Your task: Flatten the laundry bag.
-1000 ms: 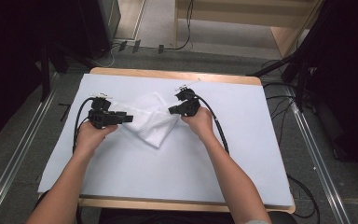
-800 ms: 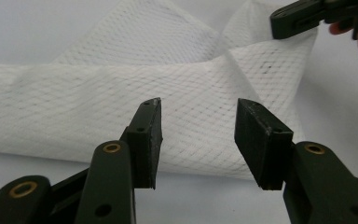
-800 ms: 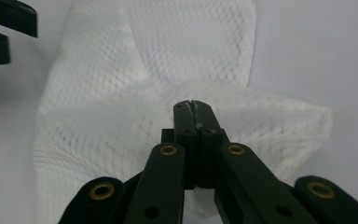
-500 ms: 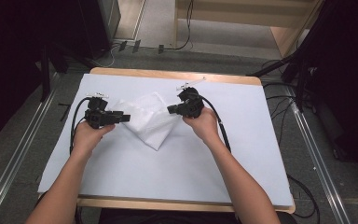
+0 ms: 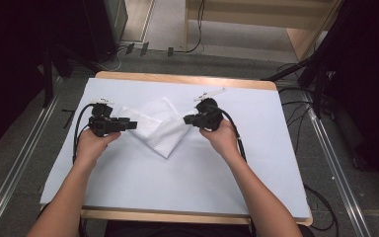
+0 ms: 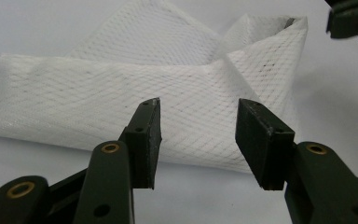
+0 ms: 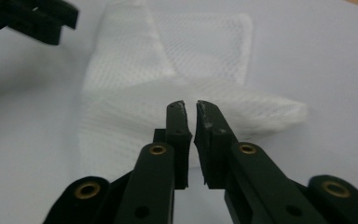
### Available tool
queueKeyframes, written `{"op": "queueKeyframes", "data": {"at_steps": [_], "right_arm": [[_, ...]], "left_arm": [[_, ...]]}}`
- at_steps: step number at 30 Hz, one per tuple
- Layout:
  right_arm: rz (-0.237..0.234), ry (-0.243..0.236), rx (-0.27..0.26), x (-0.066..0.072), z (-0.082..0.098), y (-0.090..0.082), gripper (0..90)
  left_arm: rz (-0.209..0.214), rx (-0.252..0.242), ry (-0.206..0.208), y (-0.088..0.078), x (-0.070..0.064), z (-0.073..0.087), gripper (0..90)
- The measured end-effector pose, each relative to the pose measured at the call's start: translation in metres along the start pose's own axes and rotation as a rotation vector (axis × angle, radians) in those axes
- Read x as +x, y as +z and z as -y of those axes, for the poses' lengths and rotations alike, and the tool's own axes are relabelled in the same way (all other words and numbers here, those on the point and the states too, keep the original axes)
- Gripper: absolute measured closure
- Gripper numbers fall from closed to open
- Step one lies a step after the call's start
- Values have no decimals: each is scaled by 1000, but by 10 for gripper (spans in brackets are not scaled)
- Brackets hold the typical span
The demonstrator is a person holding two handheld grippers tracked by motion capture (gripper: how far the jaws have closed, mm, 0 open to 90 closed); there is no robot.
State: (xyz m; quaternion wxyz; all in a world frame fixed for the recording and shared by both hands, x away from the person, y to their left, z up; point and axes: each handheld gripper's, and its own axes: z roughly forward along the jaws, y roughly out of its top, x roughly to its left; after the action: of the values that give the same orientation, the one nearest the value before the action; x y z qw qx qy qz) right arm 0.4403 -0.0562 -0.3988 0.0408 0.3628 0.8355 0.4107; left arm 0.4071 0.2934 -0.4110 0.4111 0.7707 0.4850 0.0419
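A white mesh cloth (image 5: 160,131) lies folded into a V shape on the pale table cover (image 5: 187,187). My left gripper (image 5: 134,123) is at the cloth's left flap, pointing right. In the left gripper view it (image 6: 198,105) stands open, with the cloth (image 6: 121,88) just beyond the jaws and nothing between them. My right gripper (image 5: 186,119) is at the cloth's right flap, pointing left. In the right gripper view it (image 7: 190,105) is shut to a thin slit and empty, just short of the cloth's (image 7: 200,46) folded edge.
The cover spreads over a wooden table (image 5: 177,79). Black cables (image 5: 237,140) trail from both grippers along the forearms. Metal rails (image 5: 333,163) and dark equipment flank the table. The other gripper's jaw tip (image 6: 352,18) enters the left gripper view at top right.
The left gripper has drawn slightly to the left and the right hand has shifted a little. The cloth keeps its folded shape.
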Motion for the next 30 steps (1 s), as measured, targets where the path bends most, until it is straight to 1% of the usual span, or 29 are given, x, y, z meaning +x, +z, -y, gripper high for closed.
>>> {"op": "queueKeyframes", "data": {"at_steps": [1,2,3,5,7,8,9,11,13,14,15,17,18,23,24,26,27,28,29,30], "right_arm": [[13,17,-2,-6,-3,0,798],[27,24,-4,-12,-5,1,757],[44,37,3,-19,-8,3,703],[69,58,9,-28,-10,7,622],[75,88,16,-37,-11,13,543],[91,103,12,-40,-11,15,518],[96,112,6,-42,-10,17,501],[102,131,5,-45,-9,22,467],[95,147,14,-47,-7,28,437],[75,151,29,-47,-5,32,438],[84,142,48,-45,-3,35,439],[90,132,65,-43,-1,39,450],[94,137,77,-43,0,42,451],[93,154,87,-45,8,51,486],[95,164,92,-45,9,53,507],[82,171,98,-46,12,56,558],[77,179,101,-46,13,57,598],[68,177,105,-45,15,59,641],[58,166,110,-44,15,60,703],[56,163,115,-43,16,61,748]], "left_arm": [[3,-1,-3,0,1,0,514],[3,0,-4,0,1,0,514],[1,-1,-4,1,1,0,514],[-1,0,-5,0,2,0,514],[0,-5,-9,0,3,1,514],[1,-3,-8,0,3,1,514],[-1,-3,-9,0,4,1,514],[-5,-2,-7,0,3,1,513],[-3,3,-4,0,4,1,511],[-5,5,-3,0,4,1,509],[-6,3,-4,0,3,1,507],[-7,5,-4,1,3,1,506],[-7,5,-4,1,3,1,504],[-11,10,2,1,3,1,502],[-9,10,1,2,4,1,502],[-13,11,-3,1,4,1,501],[-15,11,-5,1,5,2,501],[-15,10,-8,1,6,2,502],[-14,10,-8,1,6,2,502],[-16,11,-10,1,7,2,501]]}}
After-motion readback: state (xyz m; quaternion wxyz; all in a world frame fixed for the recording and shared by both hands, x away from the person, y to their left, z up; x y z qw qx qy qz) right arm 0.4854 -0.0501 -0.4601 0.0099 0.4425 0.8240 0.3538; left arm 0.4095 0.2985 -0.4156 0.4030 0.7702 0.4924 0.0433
